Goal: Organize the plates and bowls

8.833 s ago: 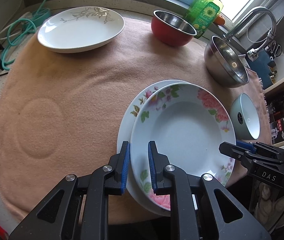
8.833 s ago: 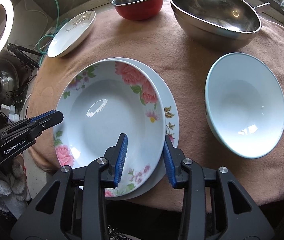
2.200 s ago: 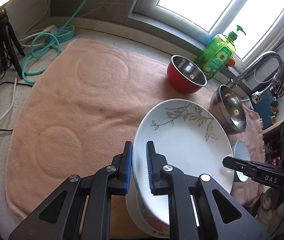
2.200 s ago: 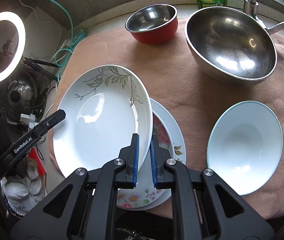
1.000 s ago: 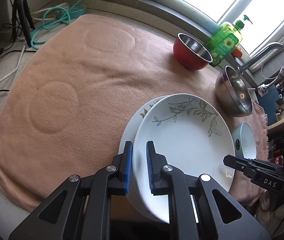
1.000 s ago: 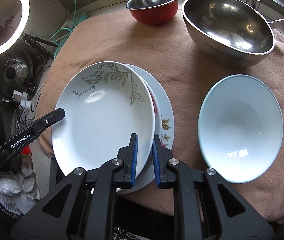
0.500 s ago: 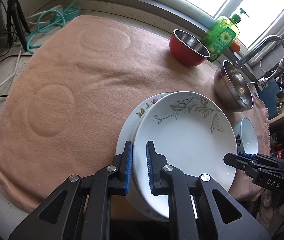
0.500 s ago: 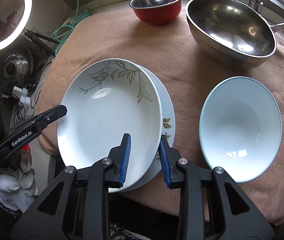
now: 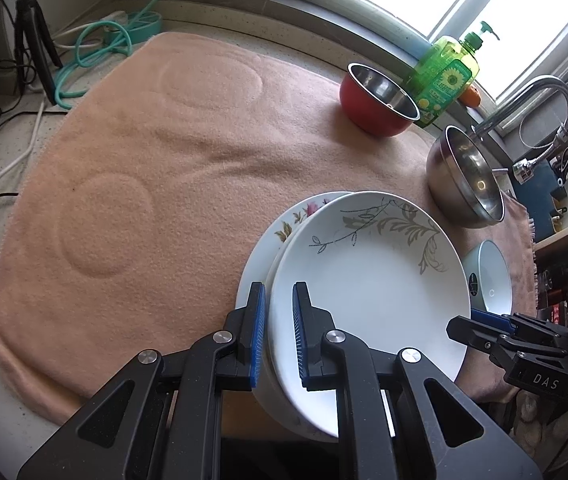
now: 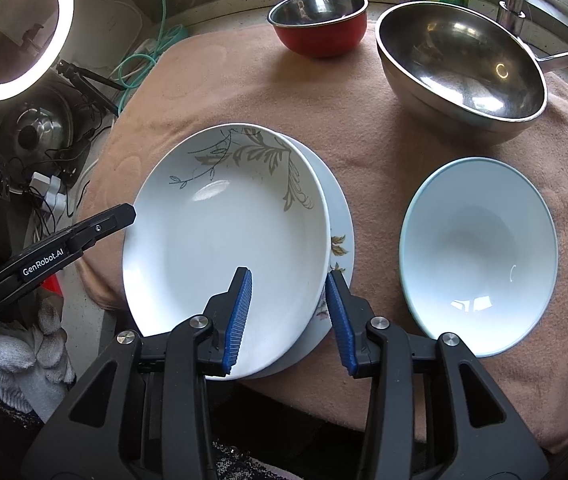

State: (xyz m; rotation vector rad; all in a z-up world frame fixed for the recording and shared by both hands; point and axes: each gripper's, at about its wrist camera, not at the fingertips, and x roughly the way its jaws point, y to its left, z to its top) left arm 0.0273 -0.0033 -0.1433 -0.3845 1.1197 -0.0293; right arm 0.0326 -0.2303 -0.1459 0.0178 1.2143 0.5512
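Note:
A white plate with a grey leaf pattern (image 9: 371, 280) (image 10: 224, 248) lies on top of a stack of floral plates (image 9: 284, 228) (image 10: 337, 232) near the front edge of the pink towel (image 9: 164, 160). My left gripper (image 9: 276, 292) (image 10: 124, 214) is shut on the leaf plate's left rim. My right gripper (image 10: 287, 276) (image 9: 467, 320) straddles the plate's near right rim. Its jaws are opening, and the pads stand off the rim on both sides. A light blue bowl (image 10: 477, 256) (image 9: 491, 276) sits to the right of the stack.
A large steel bowl (image 10: 459, 64) and a red bowl (image 10: 319, 24) stand at the back, by a green soap bottle (image 9: 443, 80) and the faucet (image 9: 531, 100). Left of the towel are a ring light (image 10: 16, 28), cables and a teal hose (image 9: 100, 44).
The right gripper's jaws have spread apart and let go of the leaf plate's rim. The plate now rests on the stack. The left gripper has stayed shut on it.

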